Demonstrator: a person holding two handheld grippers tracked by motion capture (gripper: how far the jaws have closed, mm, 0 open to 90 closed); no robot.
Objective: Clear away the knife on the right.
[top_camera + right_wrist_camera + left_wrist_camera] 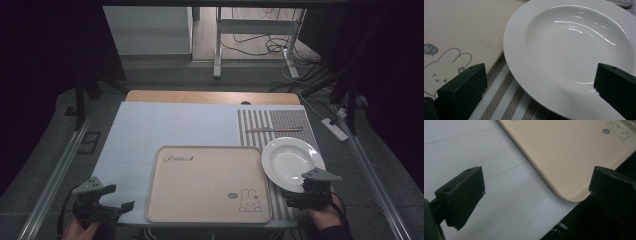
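The white plate (574, 50) looks glazed, stiff, slippery and breakable; pinch its near rim at six o'clock; right tongs (539, 87) gape empty before it; left tongs (534, 200) likewise open.

table (210, 97) bearing white sheet (175, 125), striped mat (280, 122)

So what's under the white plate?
The white plate sits on a striped placemat, with its left rim beside the beige tray, perhaps overlapping its edge. The mat directly beneath the plate is covered, so nothing there can be seen.
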